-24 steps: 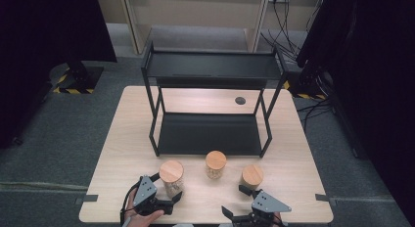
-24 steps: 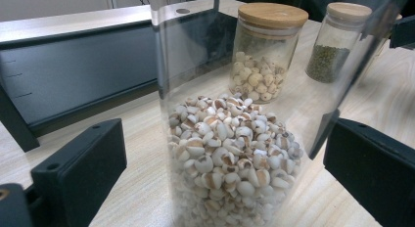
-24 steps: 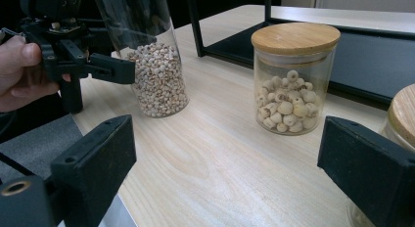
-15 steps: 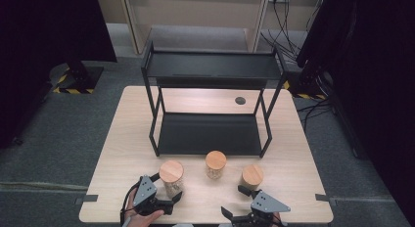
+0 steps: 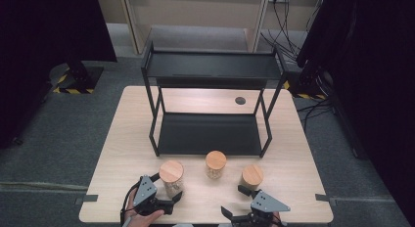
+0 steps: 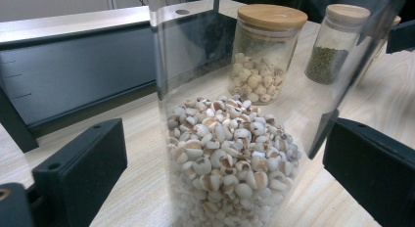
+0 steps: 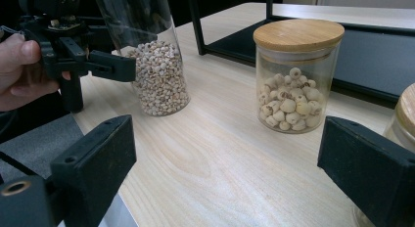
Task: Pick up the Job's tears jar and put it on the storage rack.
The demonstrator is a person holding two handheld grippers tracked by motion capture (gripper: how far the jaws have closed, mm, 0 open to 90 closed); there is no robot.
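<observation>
My left gripper stands wide open around the tall jar of grain, jaws not touching the glass. My right gripper gapes empty beside the third jar. The right gripper view shows my hand.

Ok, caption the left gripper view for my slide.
Open left gripper straddling a tall glass jar of pale grains, two more lidded jars behind, beside the black shelf rack.

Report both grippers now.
Left gripper: open, fingers either side of the tall glass jar of pale grains.
Right gripper: open, empty.
</observation>
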